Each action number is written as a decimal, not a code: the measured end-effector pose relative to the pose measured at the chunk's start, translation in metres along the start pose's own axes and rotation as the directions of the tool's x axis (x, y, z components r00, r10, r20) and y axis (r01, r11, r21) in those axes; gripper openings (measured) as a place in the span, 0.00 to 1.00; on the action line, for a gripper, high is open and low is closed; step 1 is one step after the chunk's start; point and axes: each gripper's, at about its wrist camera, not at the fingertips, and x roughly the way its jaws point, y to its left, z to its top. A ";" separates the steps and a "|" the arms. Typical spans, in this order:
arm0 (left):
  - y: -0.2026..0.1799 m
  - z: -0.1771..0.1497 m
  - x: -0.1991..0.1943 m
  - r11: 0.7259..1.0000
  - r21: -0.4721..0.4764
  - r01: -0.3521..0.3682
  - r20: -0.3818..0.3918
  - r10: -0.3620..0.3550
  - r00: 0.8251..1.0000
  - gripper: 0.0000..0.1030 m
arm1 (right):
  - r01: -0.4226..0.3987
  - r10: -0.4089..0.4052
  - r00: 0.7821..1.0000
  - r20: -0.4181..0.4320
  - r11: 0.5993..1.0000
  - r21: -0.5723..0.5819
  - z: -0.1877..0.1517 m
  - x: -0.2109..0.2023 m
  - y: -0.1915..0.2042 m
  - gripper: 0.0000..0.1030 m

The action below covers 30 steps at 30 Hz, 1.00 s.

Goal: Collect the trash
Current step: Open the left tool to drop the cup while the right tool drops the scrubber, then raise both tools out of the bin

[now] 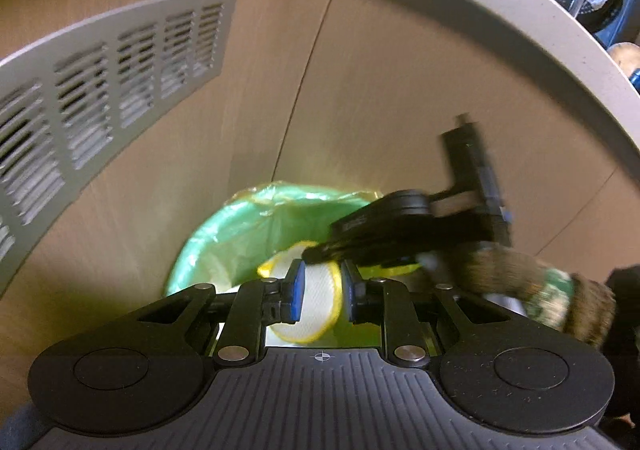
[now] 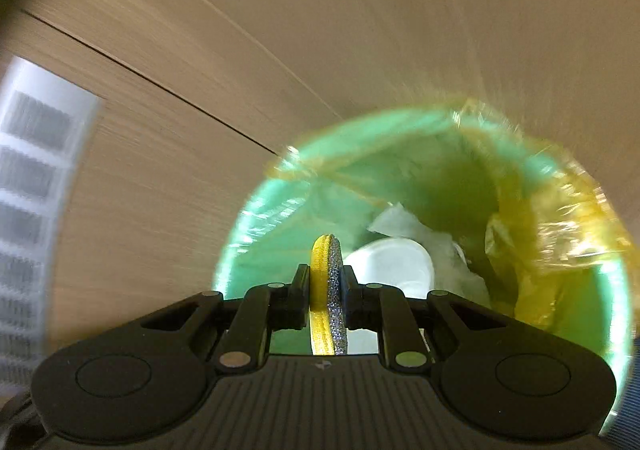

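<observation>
Now | right gripper [image 2: 329, 290] clamping a yellow-edged scouring pad [image 2: 327, 290] edge-on, long axis along the fingers | hanging directly over the green bin [image 2: 232, 250], nearer of the two | left gripper [image 1: 322, 292] standing slack-jawed, pinching nothing | yellow-rimmed pad [image 1: 310, 304] lying below in the bin.

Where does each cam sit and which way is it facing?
Left wrist: on the left gripper, tilted down at the green bin; shows its own fingers, plus the right gripper and a gloved hand.
Right wrist: on the right gripper, looking into the bin; shows its fingers clamping a yellow-edged pad.
Shared: bin, pad, wooden floor, grey vent grille.
</observation>
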 end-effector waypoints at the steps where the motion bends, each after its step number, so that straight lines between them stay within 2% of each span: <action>1: 0.000 -0.002 -0.002 1.000 0.004 -0.008 0.016 0.008 1.000 0.22 | 0.020 -0.019 1.000 -0.009 1.000 0.008 -0.001 0.006 -0.002 0.15; 4: 0.000 -0.006 -0.009 0.998 0.022 -0.053 0.046 0.052 0.998 0.22 | 0.060 -0.058 0.997 -0.044 0.998 0.036 -0.001 0.023 0.002 0.15; 7: 0.005 -0.009 -0.010 0.996 0.030 -0.086 0.022 0.085 0.996 0.22 | 0.103 -0.102 0.993 -0.060 0.994 0.024 -0.004 0.029 0.015 0.16; 10: 0.016 -0.007 -0.009 0.996 -0.044 -0.078 -0.005 0.078 0.997 0.22 | 0.125 -0.123 0.990 -0.061 0.992 0.026 -0.005 0.026 0.023 0.18; 17: 0.021 -0.009 -0.005 0.997 -0.060 -0.053 -0.024 0.051 0.998 0.22 | 0.244 -0.243 0.970 -0.017 0.968 0.058 -0.005 0.003 0.032 0.18; 23: 0.027 -0.009 -0.008 0.996 -0.080 -0.048 -0.011 0.047 0.999 0.22 | 0.310 -0.312 0.950 0.026 0.948 0.074 -0.014 -0.021 0.038 0.18; 27: 0.026 -0.010 -0.019 0.996 -0.081 -0.039 0.016 0.040 0.999 0.22 | 0.316 -0.321 0.943 0.082 0.946 0.073 -0.023 -0.044 0.045 0.26; 30: 0.026 -0.014 -0.028 0.995 -0.085 -0.047 0.034 0.050 0.998 0.22 | 0.308 -0.312 0.940 0.140 0.950 0.048 -0.033 -0.067 0.053 0.27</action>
